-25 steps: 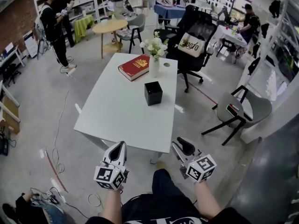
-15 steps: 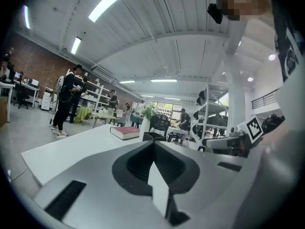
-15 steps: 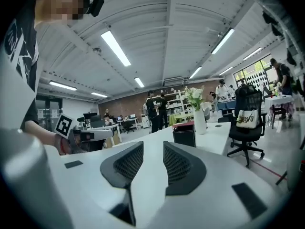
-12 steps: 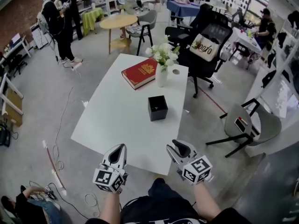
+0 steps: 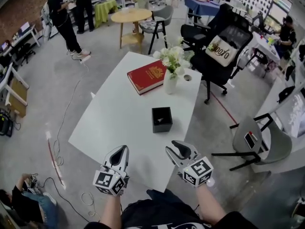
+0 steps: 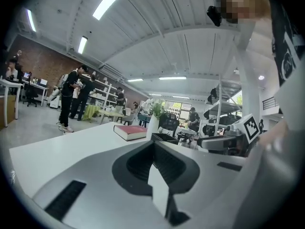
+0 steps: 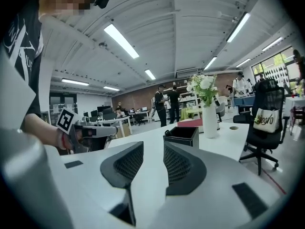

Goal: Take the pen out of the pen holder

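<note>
Finding one: position. Against the head view of a second ago, the white table [image 5: 114,123] sits lower and larger in frame. I have closed on it, and both tools now hang over its near edge rather than short of it.

Finding two: the task's thing. The black square pen holder [image 5: 162,119] stands upright on the table, right of centre, just beyond my right gripper [image 5: 175,147] and well apart from both tools. A pale object lies inside it. I take this to be the pen, but it is too small to confirm. The holder itself does not appear to have shifted relative to the red book [image 5: 147,75] and the white flower vase [image 5: 170,81] behind it.

Finding three: tools. In the left gripper view, my left gripper [image 5: 122,149] has its jaws together with nothing between them. In the right gripper view, the right one has its jaws slightly apart, the bare tabletop showing through the narrow gap, and the holder stands dead ahead of them. Neither tool touches anything.

Assessment: the approach is nearly complete and extraction is not begun. The right tool is the better placed. In my judgement its gap may need widening before it descends into the holder, and the left could steady the box so that it does not lift with the pen
</note>
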